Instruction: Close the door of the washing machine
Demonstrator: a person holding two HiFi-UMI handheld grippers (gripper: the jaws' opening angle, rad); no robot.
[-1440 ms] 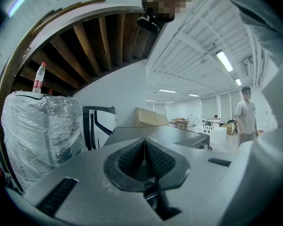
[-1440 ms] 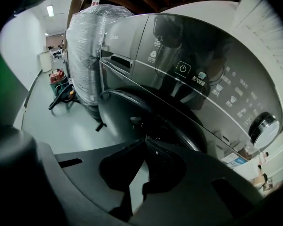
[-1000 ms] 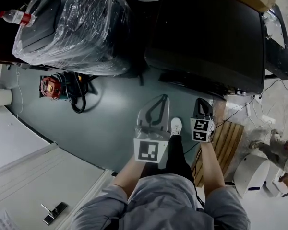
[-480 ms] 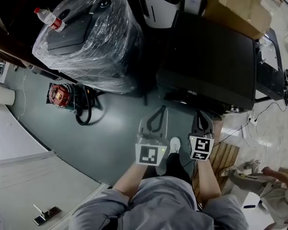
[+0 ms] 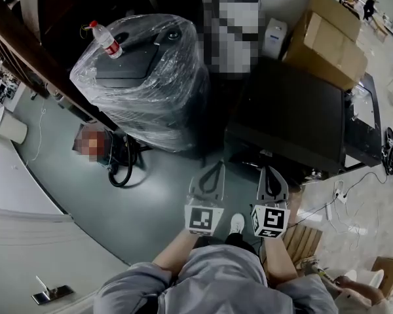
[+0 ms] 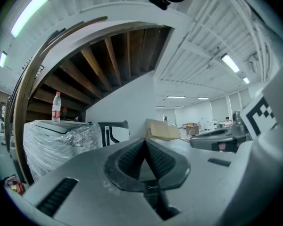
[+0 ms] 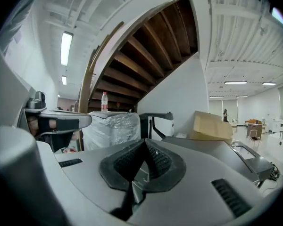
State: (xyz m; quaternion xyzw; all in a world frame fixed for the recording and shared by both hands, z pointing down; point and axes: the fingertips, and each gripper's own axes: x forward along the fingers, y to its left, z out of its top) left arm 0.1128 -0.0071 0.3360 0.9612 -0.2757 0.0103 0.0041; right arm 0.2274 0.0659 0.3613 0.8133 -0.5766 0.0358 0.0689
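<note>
the large black box-shaped washing machine (image 5: 295, 120) stands on the grey-green floor (image 5: 150, 201), its flat top turned to the head view; its door cannot be made out from above. just left of the machine stands a bulky grey appliance wrapped in clear plastic film (image 5: 144, 77). behind the machine's far right corner sit stacked brown cardboard boxes (image 5: 327, 34). in front of the machine, near its front edge, the left gripper (image 5: 216, 169) and the right gripper (image 5: 270, 174) are held side by side, each with its jaws pressed together on nothing. a clear plastic bottle with a red cap (image 5: 105, 39) stands on the wrapped appliance, well left of the machine.
</note>
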